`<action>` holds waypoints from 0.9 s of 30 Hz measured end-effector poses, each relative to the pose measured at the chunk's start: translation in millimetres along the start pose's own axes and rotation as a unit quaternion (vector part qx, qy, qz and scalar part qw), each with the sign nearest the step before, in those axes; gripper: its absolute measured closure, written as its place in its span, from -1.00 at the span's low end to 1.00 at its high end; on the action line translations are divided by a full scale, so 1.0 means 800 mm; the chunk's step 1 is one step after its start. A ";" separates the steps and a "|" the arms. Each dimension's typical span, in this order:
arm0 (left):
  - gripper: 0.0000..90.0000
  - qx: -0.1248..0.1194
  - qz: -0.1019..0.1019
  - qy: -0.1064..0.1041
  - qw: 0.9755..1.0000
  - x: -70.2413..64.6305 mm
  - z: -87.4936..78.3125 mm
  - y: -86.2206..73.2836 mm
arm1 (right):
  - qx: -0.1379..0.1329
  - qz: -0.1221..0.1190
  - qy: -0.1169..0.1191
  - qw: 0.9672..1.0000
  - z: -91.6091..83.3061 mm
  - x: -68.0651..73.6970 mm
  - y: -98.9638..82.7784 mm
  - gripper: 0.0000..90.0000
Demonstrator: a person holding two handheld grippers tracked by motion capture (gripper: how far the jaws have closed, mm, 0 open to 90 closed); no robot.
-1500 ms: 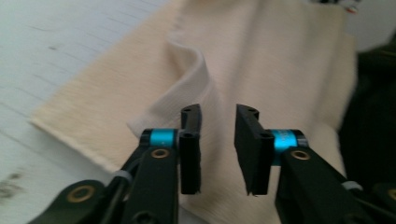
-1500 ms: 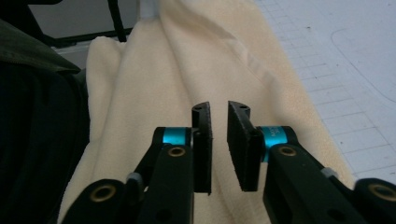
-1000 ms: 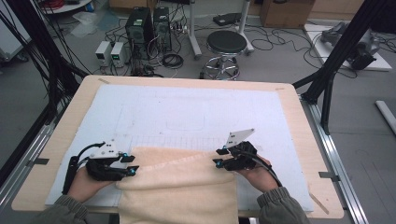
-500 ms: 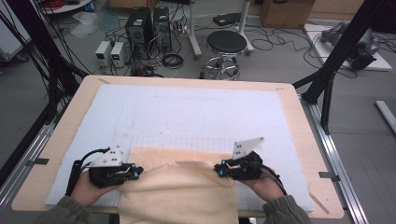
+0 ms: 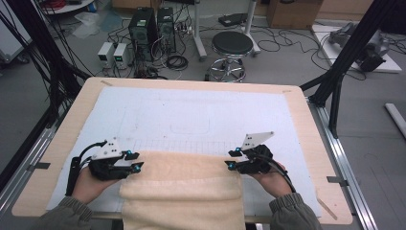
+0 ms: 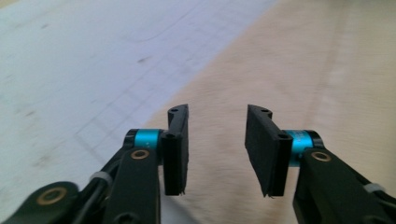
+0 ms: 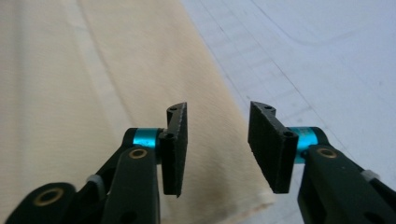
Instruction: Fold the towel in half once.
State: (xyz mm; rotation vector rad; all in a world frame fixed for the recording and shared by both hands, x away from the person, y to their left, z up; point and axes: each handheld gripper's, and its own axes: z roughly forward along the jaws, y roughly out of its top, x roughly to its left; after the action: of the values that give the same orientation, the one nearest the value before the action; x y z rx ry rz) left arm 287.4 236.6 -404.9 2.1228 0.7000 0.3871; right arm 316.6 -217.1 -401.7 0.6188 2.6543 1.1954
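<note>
High view – folded towel (image 5: 184,184), grippers parted

A folded cream terry towel (image 5: 182,184) lies on the wooden worktop (image 5: 306,124), at its near edge, upon a pale gridded mat (image 5: 191,115); a round black stool (image 5: 232,45) stands behind the worktop.

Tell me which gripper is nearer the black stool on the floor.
Right. The right gripper sits at the towel's right edge, almost straight below the stool in the high view; the left gripper is at the towel's left edge, farther off.
</note>
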 end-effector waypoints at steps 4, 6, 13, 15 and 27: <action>0.13 0.026 -0.025 0.041 0.998 0.025 0.017 -0.006 | 0.025 0.014 -0.011 1.000 0.015 -0.014 -0.007 0.10; 0.06 0.035 -0.038 0.045 0.998 0.033 0.025 -0.009 | 0.032 0.020 -0.016 0.999 0.019 -0.016 -0.010 0.04; 0.17 0.066 -0.055 -0.003 0.996 0.041 0.046 -0.014 | 0.050 0.047 0.009 0.998 0.033 -0.026 -0.025 0.16; 0.34 0.066 -0.056 -0.013 0.996 0.042 0.046 -0.014 | 0.047 0.057 0.019 0.997 0.033 -0.028 -0.026 0.40; 0.86 0.004 -0.097 0.065 0.993 0.080 0.053 0.031 | 0.023 0.043 -0.013 0.999 0.033 -0.066 0.019 0.88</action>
State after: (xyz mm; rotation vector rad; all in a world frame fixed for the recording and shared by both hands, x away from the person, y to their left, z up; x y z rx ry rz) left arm 367.9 236.3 -409.0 2.0291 0.9759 0.4195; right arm 377.1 -213.6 -409.0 0.7567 2.6654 1.1421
